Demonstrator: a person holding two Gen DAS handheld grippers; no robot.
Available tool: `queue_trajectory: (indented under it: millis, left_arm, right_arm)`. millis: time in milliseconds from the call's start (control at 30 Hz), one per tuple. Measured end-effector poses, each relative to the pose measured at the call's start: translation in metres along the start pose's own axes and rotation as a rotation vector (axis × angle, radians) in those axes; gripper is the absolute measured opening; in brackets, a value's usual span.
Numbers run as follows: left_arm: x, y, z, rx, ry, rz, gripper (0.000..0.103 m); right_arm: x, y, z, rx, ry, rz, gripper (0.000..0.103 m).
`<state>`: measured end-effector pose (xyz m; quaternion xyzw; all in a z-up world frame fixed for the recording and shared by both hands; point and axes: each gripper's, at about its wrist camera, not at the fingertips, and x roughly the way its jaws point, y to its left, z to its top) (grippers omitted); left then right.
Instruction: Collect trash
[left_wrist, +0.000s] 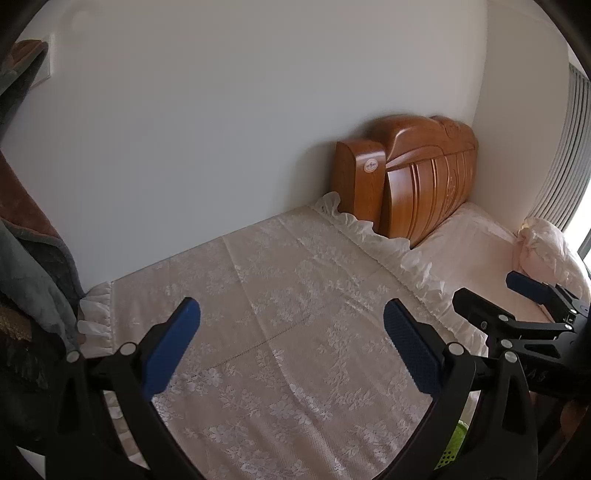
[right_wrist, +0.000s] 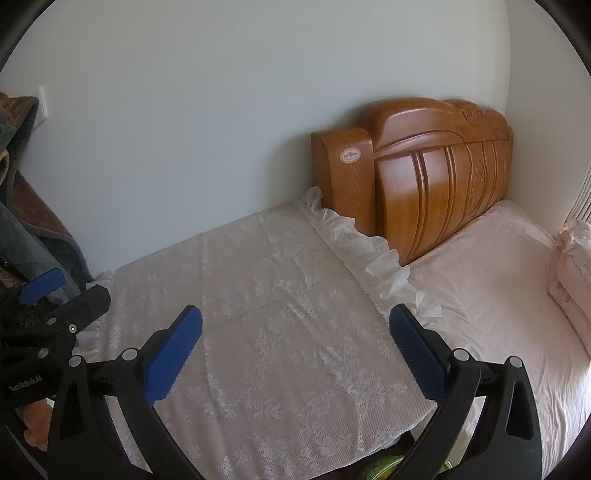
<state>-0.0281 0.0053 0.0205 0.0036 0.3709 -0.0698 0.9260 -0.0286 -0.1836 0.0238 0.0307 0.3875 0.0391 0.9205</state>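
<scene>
Green, dotted plastic (left_wrist: 452, 448), maybe the trash, peeks out just under my left tool (left_wrist: 291, 325), whose blue pads stand wide apart and empty. My right tool (right_wrist: 295, 326) is spread wide too, over the lace cover (right_wrist: 280, 332), with the wooden headboard (right_wrist: 424, 173) ahead.
</scene>
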Motion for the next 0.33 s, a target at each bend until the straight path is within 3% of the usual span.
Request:
queue_trajectory:
  millis: [333]
  left_arm:
    - [0.0035,0.0002,0.0000,-0.014,0.025,-0.016,0.095]
  right_arm:
    - [0.0001,-0.0013,-0.0021,0.003,0.000,-0.002,0.101]
